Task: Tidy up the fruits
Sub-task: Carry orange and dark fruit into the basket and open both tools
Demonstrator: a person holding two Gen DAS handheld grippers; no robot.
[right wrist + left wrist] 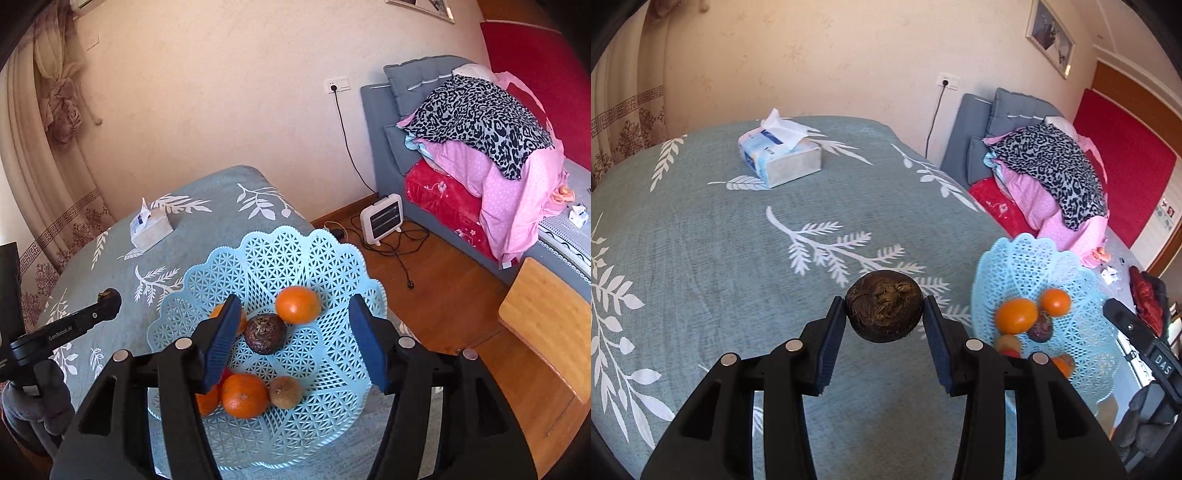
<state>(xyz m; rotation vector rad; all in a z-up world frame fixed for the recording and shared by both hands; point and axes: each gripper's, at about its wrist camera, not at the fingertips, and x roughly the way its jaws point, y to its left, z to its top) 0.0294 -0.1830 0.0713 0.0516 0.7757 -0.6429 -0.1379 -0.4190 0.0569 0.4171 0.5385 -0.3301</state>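
Nearly sorted, one fruit in transit.
Left gripper clamps a dark wrinkled round fruit; right gripper gapes empty over the pale-blue lattice plastic basket, holding maybe six fruits.

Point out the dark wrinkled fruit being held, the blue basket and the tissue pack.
dark wrinkled fruit [883,305], left wrist view, its top face
blue basket [295,243], right wrist view, far scalloped rim
tissue pack [792,166], left wrist view, its side
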